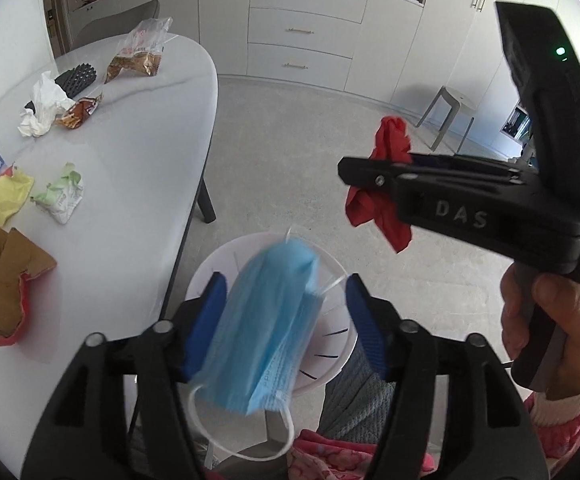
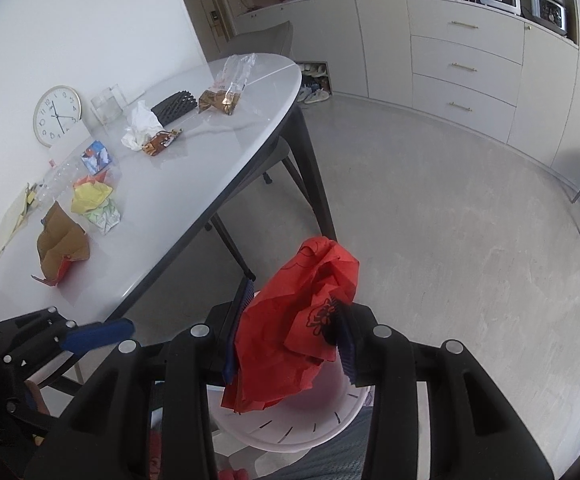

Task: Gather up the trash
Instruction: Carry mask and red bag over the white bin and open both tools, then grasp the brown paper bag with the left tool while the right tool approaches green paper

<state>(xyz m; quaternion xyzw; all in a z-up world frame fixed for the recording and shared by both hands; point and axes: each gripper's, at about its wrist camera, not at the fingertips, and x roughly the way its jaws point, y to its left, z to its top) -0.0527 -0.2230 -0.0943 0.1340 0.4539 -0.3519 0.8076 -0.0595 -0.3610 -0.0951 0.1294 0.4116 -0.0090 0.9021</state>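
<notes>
My left gripper (image 1: 286, 322) is open over a white slotted bin (image 1: 331, 344). A blue face mask (image 1: 266, 336), blurred, hangs between its spread blue pads, touching neither. My right gripper (image 2: 290, 336) is shut on crumpled red paper (image 2: 297, 320) above the same bin (image 2: 305, 428); it also shows in the left wrist view (image 1: 385, 184), holding the red paper (image 1: 389, 144). On the white table (image 1: 130, 160) lie a brown paper bag (image 1: 2, 280), yellow paper (image 1: 8, 196), a green-white wrapper (image 1: 60, 196), white tissue (image 1: 44, 108) and snack wrappers (image 1: 78, 112).
A clear plastic bag (image 1: 140, 52) and a black tray (image 1: 76, 78) lie at the table's far end. A wall clock (image 2: 56, 116) leans behind the table. Drawers (image 1: 301, 32) line the far wall. A stool (image 1: 449, 112) stands at the right.
</notes>
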